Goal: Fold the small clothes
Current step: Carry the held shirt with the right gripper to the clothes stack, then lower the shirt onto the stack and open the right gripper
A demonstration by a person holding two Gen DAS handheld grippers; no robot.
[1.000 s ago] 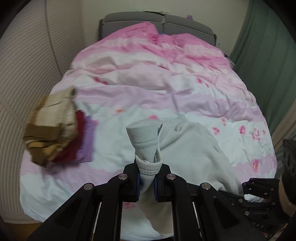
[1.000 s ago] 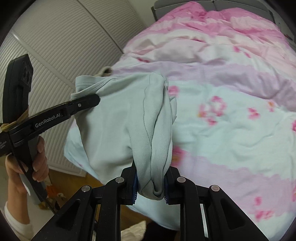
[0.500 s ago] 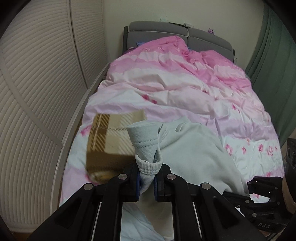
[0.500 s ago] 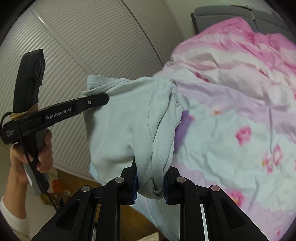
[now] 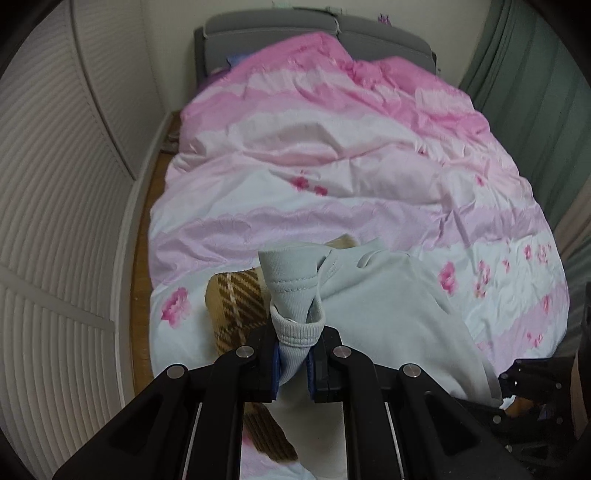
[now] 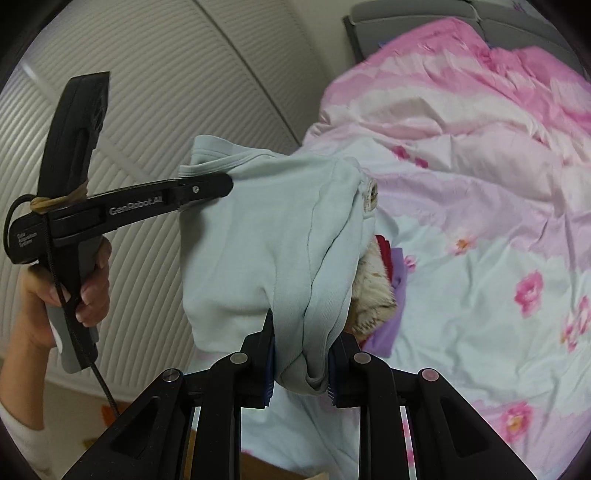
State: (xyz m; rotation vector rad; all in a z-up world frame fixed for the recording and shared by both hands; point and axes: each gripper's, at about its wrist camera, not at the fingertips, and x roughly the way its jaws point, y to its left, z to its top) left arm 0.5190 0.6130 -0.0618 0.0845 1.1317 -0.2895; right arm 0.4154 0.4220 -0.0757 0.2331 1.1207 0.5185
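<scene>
A pale blue-grey garment (image 5: 388, 317) hangs in the air between my two grippers, above the near left corner of the bed. My left gripper (image 5: 293, 363) is shut on its ribbed hem; it also shows from the side in the right wrist view (image 6: 207, 186), pinching the garment's edge. My right gripper (image 6: 301, 363) is shut on a bunched fold of the same garment (image 6: 258, 240). Behind the garment lies a stack of folded clothes: a tan plaid piece (image 5: 236, 299), with red and purple pieces (image 6: 395, 266) under it.
The pink and white floral duvet (image 5: 351, 177) covers the bed up to the grey headboard (image 5: 295, 33). White louvred closet doors (image 5: 55, 184) run along the left, with a strip of wooden floor beside the bed. A green curtain (image 5: 535, 74) hangs on the right.
Both grippers carried the garment left, toward the closet side. The folded stack has gone from open view on the left to mostly hidden behind the hanging garment.
</scene>
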